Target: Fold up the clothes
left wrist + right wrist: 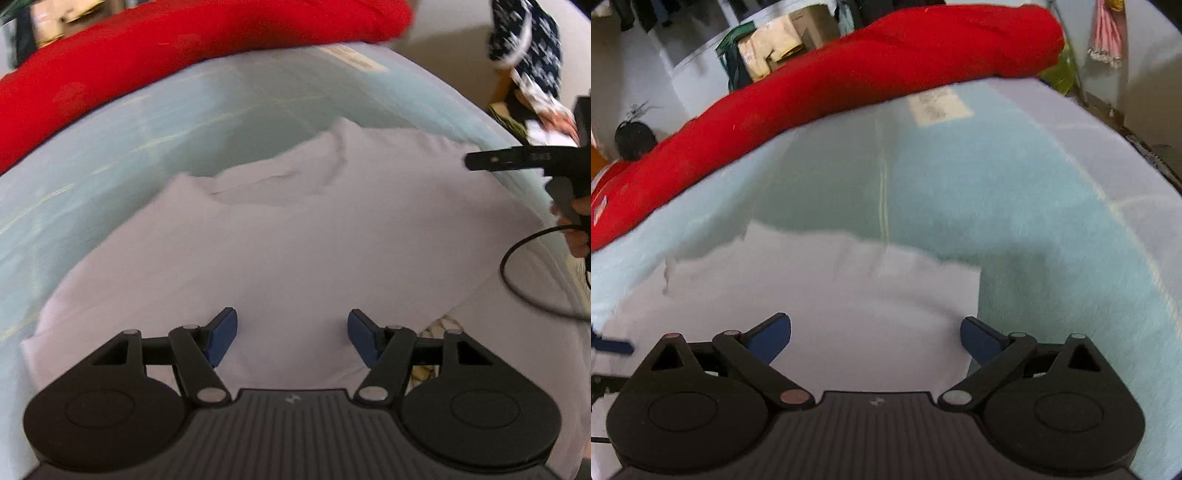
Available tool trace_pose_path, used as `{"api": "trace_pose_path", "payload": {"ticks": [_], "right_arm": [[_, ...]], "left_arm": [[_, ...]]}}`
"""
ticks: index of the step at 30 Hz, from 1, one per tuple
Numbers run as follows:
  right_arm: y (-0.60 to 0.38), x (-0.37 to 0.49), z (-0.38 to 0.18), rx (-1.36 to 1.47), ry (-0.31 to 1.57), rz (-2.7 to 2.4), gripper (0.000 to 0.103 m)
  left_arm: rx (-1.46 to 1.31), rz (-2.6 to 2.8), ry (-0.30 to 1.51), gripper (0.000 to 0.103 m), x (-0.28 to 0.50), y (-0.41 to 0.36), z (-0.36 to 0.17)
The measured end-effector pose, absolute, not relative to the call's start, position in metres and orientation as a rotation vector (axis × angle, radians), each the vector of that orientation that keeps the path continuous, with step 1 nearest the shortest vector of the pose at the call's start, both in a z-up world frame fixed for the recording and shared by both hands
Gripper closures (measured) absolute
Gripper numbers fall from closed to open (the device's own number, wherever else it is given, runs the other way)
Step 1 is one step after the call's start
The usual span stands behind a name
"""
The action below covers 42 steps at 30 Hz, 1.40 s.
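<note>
A pale lilac garment (295, 236) lies spread flat on a light blue sheet (110, 166), its far edge wrinkled. My left gripper (291, 338) hovers over the garment's near part, open, nothing between its blue pads. In the right wrist view the same garment (831, 295) fills the lower middle, its right edge near x 1050. My right gripper (875, 339) is open above it with nothing held. The right gripper's black body (517, 158) shows at the right edge of the left wrist view, a hand behind it.
A red blanket or cushion (849, 81) runs along the far side of the bed. A white label (938, 103) sits on the sheet near it. A black cable (524, 273) loops at the right. Boxes and clutter (775, 48) stand beyond the bed.
</note>
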State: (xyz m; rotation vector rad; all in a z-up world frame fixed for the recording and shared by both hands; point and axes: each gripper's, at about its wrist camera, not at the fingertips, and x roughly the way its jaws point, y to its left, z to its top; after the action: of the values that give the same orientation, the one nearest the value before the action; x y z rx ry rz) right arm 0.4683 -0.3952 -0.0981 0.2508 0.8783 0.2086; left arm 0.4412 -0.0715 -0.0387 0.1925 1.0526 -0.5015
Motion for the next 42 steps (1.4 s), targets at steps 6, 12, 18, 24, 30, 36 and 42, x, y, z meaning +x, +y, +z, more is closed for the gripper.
{"api": "trace_pose_path", "payload": {"ticks": [6,12,18,24,30,36,42], "right_arm": [[-0.388,0.457,-0.081,0.259,0.878,0.212,0.002],[-0.378,0.449,-0.070,0.257,0.883,0.230,0.002],[-0.364,0.445,-0.072,0.232,0.906,0.291,0.002],[-0.371,0.423,-0.092,0.256,1.015,0.266,0.000],[-0.375,0.423,-0.068,0.233,0.936,0.228,0.000],[-0.386,0.460,-0.095,0.239,0.988,0.179,0.005],[-0.394,0.426,-0.063,0.244,0.941,0.190,0.003]], "left_arm": [[0.051,-0.350,1.037,0.042,0.434,-0.028,-0.022],[-0.109,-0.258,1.103,0.051,0.445,0.005,-0.040],[-0.055,-0.282,1.042,0.051,0.445,-0.003,-0.036],[-0.018,-0.353,1.019,0.050,0.444,-0.020,-0.035],[0.000,-0.415,1.019,0.051,0.444,-0.035,-0.037],[0.124,-0.458,1.071,0.050,0.447,-0.054,-0.051],[0.053,-0.451,1.033,0.049,0.439,-0.041,-0.037]]}}
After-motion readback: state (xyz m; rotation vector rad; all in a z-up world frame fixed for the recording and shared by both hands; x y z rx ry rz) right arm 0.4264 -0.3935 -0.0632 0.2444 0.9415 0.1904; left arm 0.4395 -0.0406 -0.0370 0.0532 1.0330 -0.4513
